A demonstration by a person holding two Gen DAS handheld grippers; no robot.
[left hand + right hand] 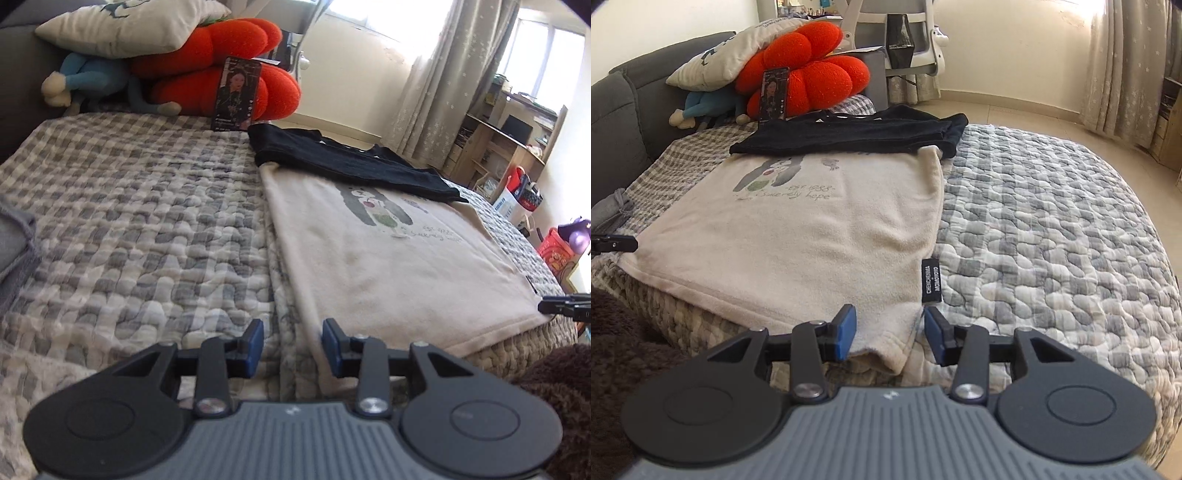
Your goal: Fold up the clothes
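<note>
A cream T-shirt [388, 266] [798, 236] with a cartoon print lies flat on the checked quilt [147, 221] [1052, 240], its sides folded in. A black garment [351, 166] [857, 133] lies folded across its far end. My left gripper [293, 343] hovers open at the shirt's near left edge, with only quilt and the shirt's edge under the gap. My right gripper [890, 332] stands open over the near right corner; the hem lies between the pads, unpinched. Each gripper's tip also shows in the other view: right gripper [554, 306], left gripper [617, 243].
A red flower cushion [229, 70] [809, 74] with a phone [236, 94] [774, 94] leaning on it, a pillow [122, 26] and a blue plush toy [85, 81] sit at the bed's far end. Brown fuzzy fabric [624, 350] lies at the near edge. Shelves [498, 147] and curtains stand beyond.
</note>
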